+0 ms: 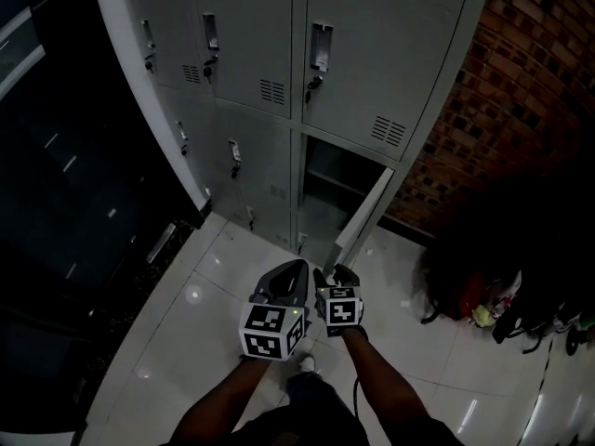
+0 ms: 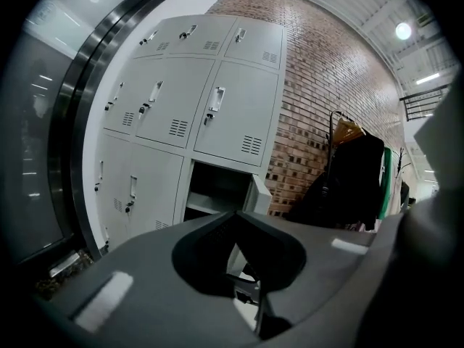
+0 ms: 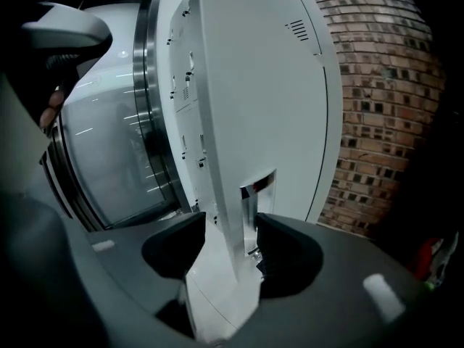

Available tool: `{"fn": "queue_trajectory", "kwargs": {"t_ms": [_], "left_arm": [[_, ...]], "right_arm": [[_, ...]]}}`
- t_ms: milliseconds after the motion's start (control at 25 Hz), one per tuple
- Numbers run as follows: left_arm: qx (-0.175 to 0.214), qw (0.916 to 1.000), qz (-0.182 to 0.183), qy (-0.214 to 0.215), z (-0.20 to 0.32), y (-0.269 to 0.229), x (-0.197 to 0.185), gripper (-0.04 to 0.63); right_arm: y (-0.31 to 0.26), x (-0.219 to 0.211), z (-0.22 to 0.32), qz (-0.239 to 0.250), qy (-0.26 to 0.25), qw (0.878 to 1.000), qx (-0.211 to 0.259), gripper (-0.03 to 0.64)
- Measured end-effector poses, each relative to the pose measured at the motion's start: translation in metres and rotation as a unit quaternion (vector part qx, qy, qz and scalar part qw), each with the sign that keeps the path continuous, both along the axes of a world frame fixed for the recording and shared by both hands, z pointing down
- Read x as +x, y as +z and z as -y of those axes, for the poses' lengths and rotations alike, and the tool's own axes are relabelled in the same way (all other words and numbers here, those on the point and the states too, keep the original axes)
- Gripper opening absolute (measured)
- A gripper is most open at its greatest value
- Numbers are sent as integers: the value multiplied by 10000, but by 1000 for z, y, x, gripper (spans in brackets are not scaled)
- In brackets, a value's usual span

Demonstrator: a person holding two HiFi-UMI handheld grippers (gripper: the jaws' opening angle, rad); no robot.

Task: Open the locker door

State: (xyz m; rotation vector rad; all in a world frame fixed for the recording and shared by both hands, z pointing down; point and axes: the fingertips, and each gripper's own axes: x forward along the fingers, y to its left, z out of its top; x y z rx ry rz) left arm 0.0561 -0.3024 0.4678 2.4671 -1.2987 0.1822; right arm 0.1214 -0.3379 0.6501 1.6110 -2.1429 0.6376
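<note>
The tall pale grey sheet-metal locker bank (image 1: pixel 372 54) is showing a smooth, satin painted finish. Its open pale grey metal door (image 3: pixel 246 107) is wearing the same coat, with a small recessed handle of bright polished metal (image 3: pixel 259 188) glinting in it. Below the locker bank, the white floor tiles (image 1: pixel 223 277) are shining glossy and throwing back spots of light. To the right of the locker bank, the red-brown brick wall (image 1: pixel 525 82) is looking rough and matt. To its left, a dark glass panel (image 1: pixel 65 175) is gleaming with reflected streaks. In front of the locker bank, the left gripper (image 1: pixel 297 268) and the right gripper (image 1: pixel 337 273) are looking like matt grey plastic, the right one's dark pads (image 3: pixel 290 259) staying dull.
</note>
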Motion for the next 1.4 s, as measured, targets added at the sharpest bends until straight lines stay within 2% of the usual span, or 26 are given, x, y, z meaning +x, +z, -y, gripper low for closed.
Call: {"fn": "queue_trajectory", "kwargs": {"t_ms": [200,360,480,600,920,1240,1400], "left_arm": [[-60,10000,-21,-32,-23,4,-5,5],[-37,10000,-4,-42,-34,2,-6,5],[-28,10000,17,8,-41,0,-4,5],[-6,10000,35,26,-44,-1,-3,5],[82,10000,12,36,-58,-8,-5,5],[248,9996,-133,-64,-86,-28,-20,5],[326,9991,-209,-166,-107,-37,-36,5]], "right_arm": [[1,10,-18,-274,144,9995,-41,212],[0,22,-28,-268,345,9989,-144,225],[-3,18,-33,-401,206,9989,-104,253],[-6,8,-39,-578,-42,9983,-3,253],[-18,4,-63,-406,50,9991,113,250],[-74,-14,-98,-233,3,9984,521,199],[-113,-26,-121,-166,-13,9960,883,144]]}}
